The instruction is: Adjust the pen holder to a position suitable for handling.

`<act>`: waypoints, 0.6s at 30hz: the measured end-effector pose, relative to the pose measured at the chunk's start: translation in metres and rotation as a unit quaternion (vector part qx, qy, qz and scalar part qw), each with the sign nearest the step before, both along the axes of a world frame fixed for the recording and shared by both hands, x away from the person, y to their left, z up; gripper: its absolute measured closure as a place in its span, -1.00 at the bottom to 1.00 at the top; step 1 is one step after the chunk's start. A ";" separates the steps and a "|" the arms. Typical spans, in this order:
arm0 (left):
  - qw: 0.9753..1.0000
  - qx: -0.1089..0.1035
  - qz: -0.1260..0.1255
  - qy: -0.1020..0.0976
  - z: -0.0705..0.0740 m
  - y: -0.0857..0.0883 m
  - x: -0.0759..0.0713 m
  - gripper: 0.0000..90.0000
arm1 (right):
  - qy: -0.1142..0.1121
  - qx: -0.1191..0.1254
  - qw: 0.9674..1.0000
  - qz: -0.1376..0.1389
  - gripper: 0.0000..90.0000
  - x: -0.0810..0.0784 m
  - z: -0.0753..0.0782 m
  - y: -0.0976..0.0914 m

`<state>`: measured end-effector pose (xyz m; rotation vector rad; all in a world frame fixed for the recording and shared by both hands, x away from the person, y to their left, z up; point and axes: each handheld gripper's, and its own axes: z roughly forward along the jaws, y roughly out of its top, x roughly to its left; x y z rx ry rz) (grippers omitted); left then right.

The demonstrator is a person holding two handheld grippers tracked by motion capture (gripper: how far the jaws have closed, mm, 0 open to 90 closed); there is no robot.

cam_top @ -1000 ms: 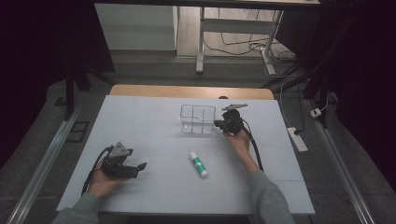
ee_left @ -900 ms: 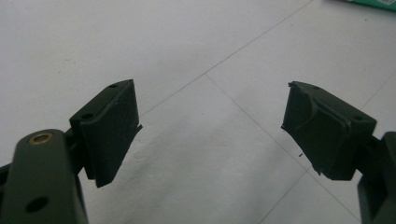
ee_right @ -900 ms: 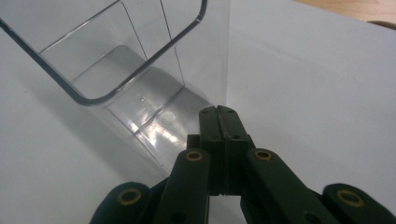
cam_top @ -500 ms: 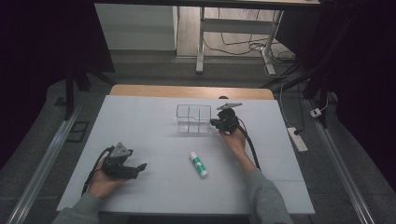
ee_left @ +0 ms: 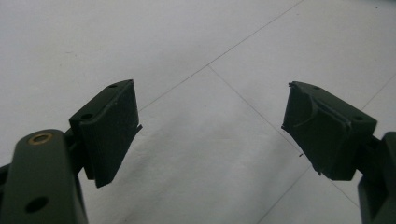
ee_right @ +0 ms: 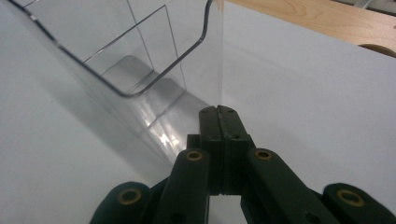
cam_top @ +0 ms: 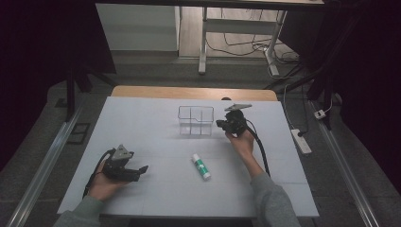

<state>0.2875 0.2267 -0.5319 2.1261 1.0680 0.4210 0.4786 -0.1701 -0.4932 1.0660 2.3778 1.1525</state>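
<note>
Probably a lab: power strip [cam_top: 301, 140], loose floor cables [cam_top: 241, 45]

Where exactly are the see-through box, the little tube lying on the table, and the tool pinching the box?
clear box [cam_top: 195, 121], high view, on its front wall.
tube [cam_top: 201, 166], high view, on the middle of its body.
right gripper [ee_right: 218, 112], right gripper view, at its closed jaw tips on the box's wall edge.

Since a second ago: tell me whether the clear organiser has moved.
Yes. The clear organiser, its wall pinched in the shut right gripper, has slid left, away from the table's right edge and the glue stick.
</note>
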 end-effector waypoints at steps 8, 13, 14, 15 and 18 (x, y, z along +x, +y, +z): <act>1.000 0.003 0.001 -0.001 0.000 0.000 0.000 -0.60 | -0.009 -0.004 1.000 0.006 0.96 -0.021 0.008 -0.010; 1.000 0.002 0.000 -0.002 0.000 0.000 0.000 -0.59 | -0.009 -0.001 1.000 0.012 0.70 -0.029 0.014 -0.015; 1.000 0.001 0.000 -0.002 0.000 0.000 0.000 -0.59 | -0.006 -0.002 1.000 0.017 0.59 -0.030 0.015 -0.016; 1.000 0.001 0.000 -0.002 0.000 0.000 0.000 -0.59 | -0.005 -0.004 1.000 0.020 0.50 -0.031 0.016 -0.016; 1.000 0.008 -0.002 0.000 -0.001 0.000 0.000 -0.59 | 0.002 0.001 1.000 0.023 0.23 -0.032 0.016 -0.017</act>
